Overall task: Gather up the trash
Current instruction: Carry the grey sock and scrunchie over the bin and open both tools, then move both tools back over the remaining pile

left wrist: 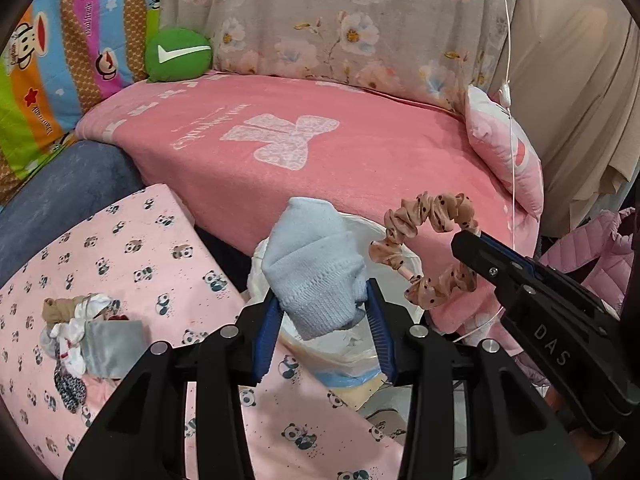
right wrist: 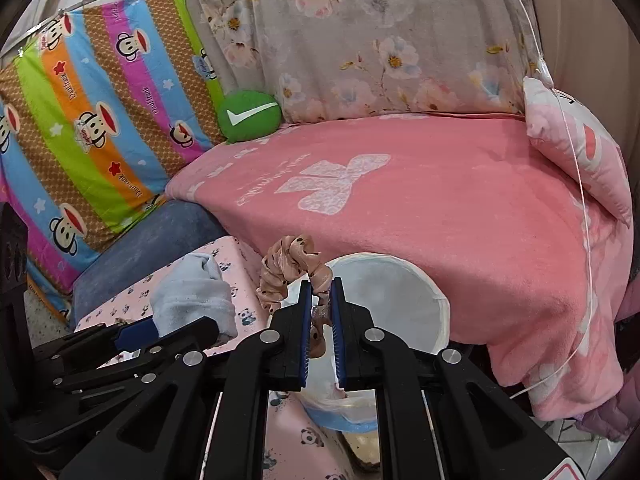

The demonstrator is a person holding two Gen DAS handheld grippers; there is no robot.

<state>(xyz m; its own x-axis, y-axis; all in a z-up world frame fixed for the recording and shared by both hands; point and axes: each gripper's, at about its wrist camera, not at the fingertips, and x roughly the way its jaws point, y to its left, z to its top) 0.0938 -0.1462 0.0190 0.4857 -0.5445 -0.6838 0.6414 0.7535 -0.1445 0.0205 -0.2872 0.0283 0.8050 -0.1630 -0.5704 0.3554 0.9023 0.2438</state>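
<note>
Your left gripper (left wrist: 326,312) is clamped on a light blue sock (left wrist: 316,268), and your right gripper (right wrist: 320,320) is pinched nearly closed on a spotted hair band (right wrist: 294,268). Both hang over the white-lined bin (right wrist: 400,300) beside the bed (right wrist: 440,208). Neither is dropped yet. A small pile of scraps (left wrist: 86,328) is left on the panda cloth (left wrist: 140,256).

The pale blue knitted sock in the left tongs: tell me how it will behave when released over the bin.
The pale blue sock bulges and folds around the left tongs, so it is probably soft and floppy. Knit this thin looks light; it should drop limply into the white bin rather than roll or bounce.
</note>
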